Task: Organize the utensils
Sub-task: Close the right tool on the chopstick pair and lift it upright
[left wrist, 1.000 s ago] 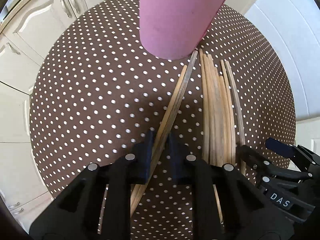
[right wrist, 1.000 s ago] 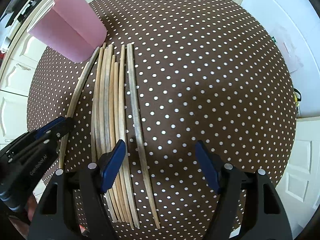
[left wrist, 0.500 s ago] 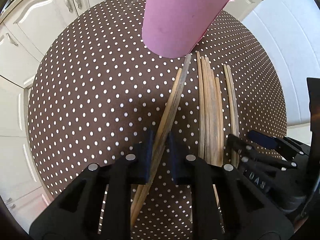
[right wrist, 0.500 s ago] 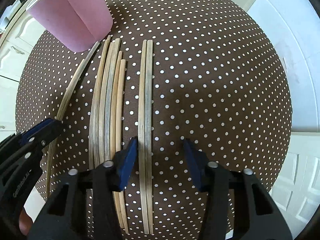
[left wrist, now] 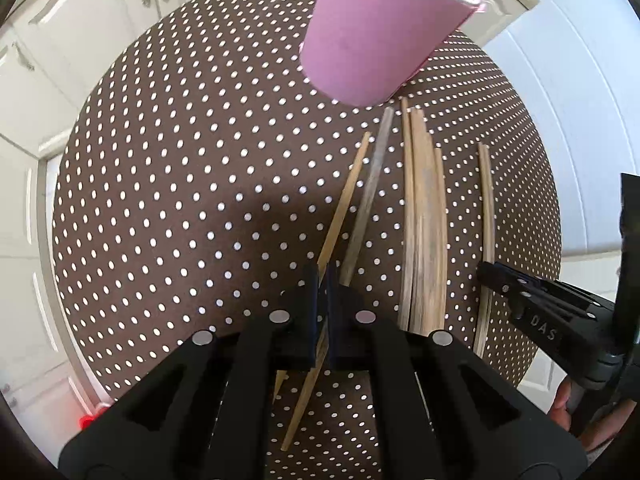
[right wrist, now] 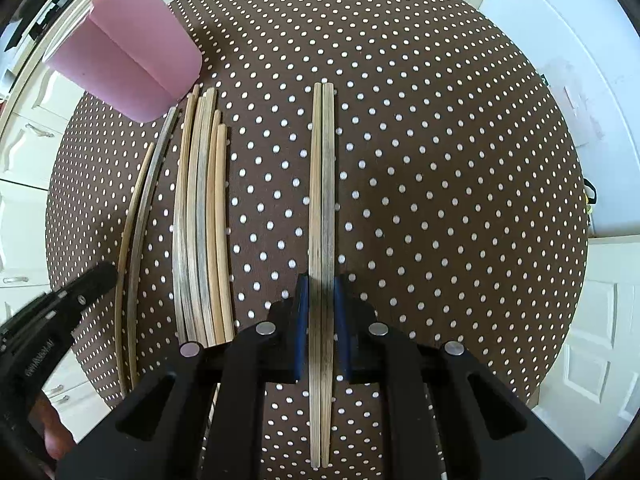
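A pink cup (left wrist: 376, 28) stands at the far side of the dotted brown table (left wrist: 180, 200). My left gripper (left wrist: 322, 284) is shut on one pale chopstick (left wrist: 344, 208), its jaws closing down tight; a darker chopstick (left wrist: 370, 188) lies loose just right of it. A bundle of several chopsticks (left wrist: 424, 220) lies further right. In the right wrist view my right gripper (right wrist: 322, 300) points straight down, its jaws closing on a pair of chopsticks (right wrist: 322, 180), with the blue pads (right wrist: 301, 312) touching both sides. The bundle (right wrist: 204, 220), the cup (right wrist: 128, 64) and my left gripper (right wrist: 80, 292) are to its left.
The round table's edge (right wrist: 576, 220) curves close on every side, with white cabinet doors (left wrist: 80, 40) beyond it. A person's hand (left wrist: 560, 404) holds the right gripper's handle. Bare dotted cloth (right wrist: 440, 160) spreads right of the held pair.
The right jaws came in from wide apart onto two chopsticks, now separate from the bundle. The left gripper shifted and tightened onto the pale chopstick; the dark one now lies outside its jaws.
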Motion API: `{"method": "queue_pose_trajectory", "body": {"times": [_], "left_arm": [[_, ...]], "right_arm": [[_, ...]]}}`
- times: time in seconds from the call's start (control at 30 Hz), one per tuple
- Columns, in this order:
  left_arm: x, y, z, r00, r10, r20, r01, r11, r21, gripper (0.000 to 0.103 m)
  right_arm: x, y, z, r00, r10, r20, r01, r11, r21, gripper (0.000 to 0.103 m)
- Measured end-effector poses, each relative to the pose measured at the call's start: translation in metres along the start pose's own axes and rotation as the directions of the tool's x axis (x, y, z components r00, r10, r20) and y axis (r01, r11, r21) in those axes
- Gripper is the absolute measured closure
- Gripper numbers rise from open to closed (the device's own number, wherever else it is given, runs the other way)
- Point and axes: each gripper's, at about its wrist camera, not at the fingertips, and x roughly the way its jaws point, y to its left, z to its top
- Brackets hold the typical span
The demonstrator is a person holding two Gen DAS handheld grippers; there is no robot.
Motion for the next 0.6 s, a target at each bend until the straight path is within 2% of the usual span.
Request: {"method": "queue_pose_trajectory", "body": {"times": [0.3,0.4,0.43,0.47,0.5,0.53,0.6], "left_arm": [[0.002,-0.008,0.000,0.998,-0.011,-0.059,0.016,0.996,0.083,0.098],[0.001,-0.011,0.003,0.996,-0.037,-0.075,0.044,0.994,0.099,0.098],[-0.001,-0.013,0.004,0.997,-0.030,-0.073,0.038,0.993,0.113,0.088],[-0.002,-0.012,0.006,0.997,-0.025,-0.071,0.034,0.992,0.124,0.050],[-0.002,-0.013,0.014,0.998,-0.023,-0.062,0.031,0.990,0.135,0.031],[-0.006,-0.015,0.020,0.999,-0.035,-0.024,0.038,0.990,0.139,0.026],[-0.015,-0.018,0.025,0.999,-0.031,0.021,0.028,0.989,0.142,0.026]], "right_arm": [[0.002,-0.004,-0.017,1.000,0.014,-0.010,-0.014,1.000,0.014,0.091],[-0.012,-0.006,-0.041,1.000,0.020,-0.012,-0.019,1.000,0.025,0.091],[-0.014,-0.008,-0.043,1.000,0.021,-0.013,-0.021,0.999,0.027,0.091],[-0.015,-0.010,-0.047,1.000,0.022,-0.014,-0.022,0.999,0.029,0.091],[-0.016,-0.013,-0.050,1.000,0.024,-0.014,-0.024,0.999,0.032,0.091],[-0.014,-0.014,-0.048,1.000,0.026,-0.015,-0.025,0.999,0.036,0.091],[-0.015,-0.018,-0.053,0.999,0.030,-0.016,-0.029,0.999,0.043,0.091]]}}
